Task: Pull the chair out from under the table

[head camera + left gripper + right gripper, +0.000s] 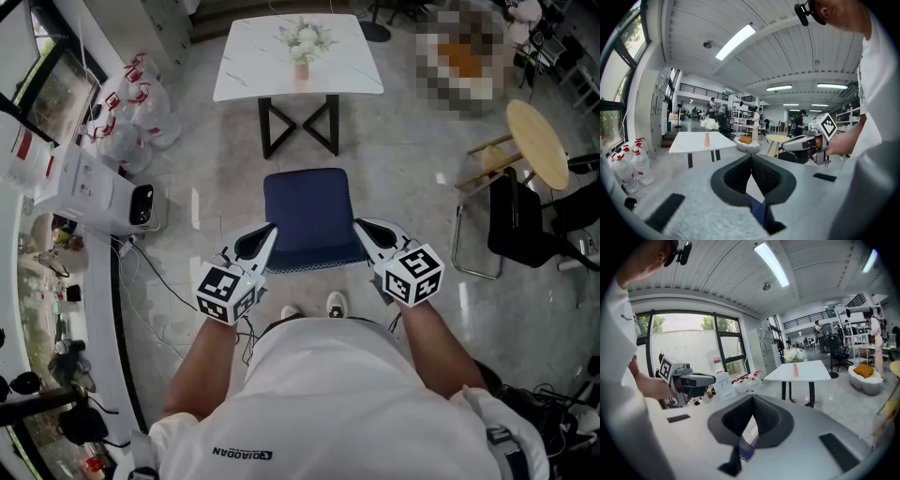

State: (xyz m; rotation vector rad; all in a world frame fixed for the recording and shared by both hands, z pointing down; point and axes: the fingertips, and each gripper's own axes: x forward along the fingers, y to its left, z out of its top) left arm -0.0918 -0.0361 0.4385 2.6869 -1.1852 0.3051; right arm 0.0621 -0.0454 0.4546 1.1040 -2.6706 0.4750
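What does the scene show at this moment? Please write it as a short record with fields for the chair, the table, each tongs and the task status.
chair: blue chair, on the floor directly in front of the person
table: white table beyond the chair, bare floor between them; vase of flowers on top
left tongs: shut, tips at the chair's left side
right tongs: shut, tips at the chair's right side
grip: cannot tell whether either pinches the chair
task status: chair appears already out from under the table
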